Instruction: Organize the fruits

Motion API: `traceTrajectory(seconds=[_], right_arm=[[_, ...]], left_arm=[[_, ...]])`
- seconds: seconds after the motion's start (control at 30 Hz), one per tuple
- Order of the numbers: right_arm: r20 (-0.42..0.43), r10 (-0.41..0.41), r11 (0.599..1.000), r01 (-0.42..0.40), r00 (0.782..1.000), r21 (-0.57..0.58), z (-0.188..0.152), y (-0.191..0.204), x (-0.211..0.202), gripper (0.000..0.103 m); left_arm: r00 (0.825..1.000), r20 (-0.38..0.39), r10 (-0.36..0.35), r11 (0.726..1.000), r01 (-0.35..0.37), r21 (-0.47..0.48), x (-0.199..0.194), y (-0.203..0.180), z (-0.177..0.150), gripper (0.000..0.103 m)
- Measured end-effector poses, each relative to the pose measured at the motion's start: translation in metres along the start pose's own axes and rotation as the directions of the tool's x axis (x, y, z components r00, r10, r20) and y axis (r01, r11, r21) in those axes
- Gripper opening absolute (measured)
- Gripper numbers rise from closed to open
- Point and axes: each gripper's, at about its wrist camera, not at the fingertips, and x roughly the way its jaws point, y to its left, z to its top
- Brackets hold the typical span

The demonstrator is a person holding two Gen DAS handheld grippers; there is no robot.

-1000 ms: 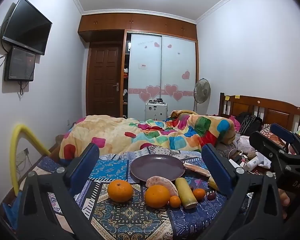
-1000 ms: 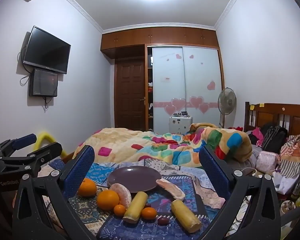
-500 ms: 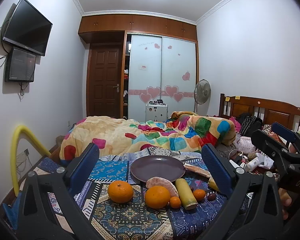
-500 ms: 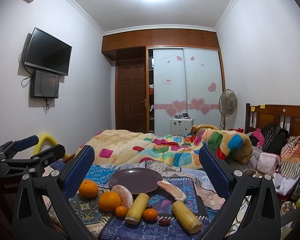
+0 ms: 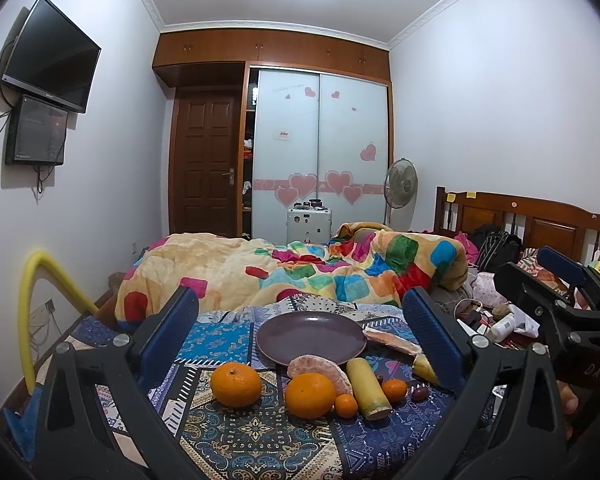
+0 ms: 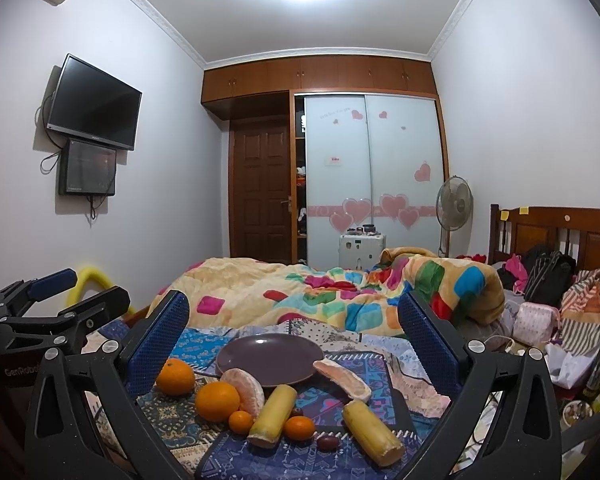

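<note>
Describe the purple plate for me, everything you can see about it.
The purple plate is round, shallow and dull purple, with a smooth matte look like glazed ceramic or plastic. It sits flat on the patterned cloth, behind the row of fruit, and holds nothing. A peeled citrus piece overlaps its near edge, and a pink-fleshed slice lies at its right rim; whether either touches it is unclear. Neither gripper is near it.

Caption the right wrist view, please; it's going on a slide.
Open right gripper faces an empty purple plate with oranges, sugarcane pieces and pomelo segments around.
</note>
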Motion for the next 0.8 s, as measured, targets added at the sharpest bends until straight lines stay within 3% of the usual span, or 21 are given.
traceTrajectory(seconds=[0.8], right_arm=[[-0.001,0.005,1.000,-0.005,1.000,0.001,0.0009,0.0018,0.0018,0.103]], left_arm=[[1.000,-0.001,0.000,1.000,0.000,0.008,0.0061,-0.0037,-0.0060,0.103]])
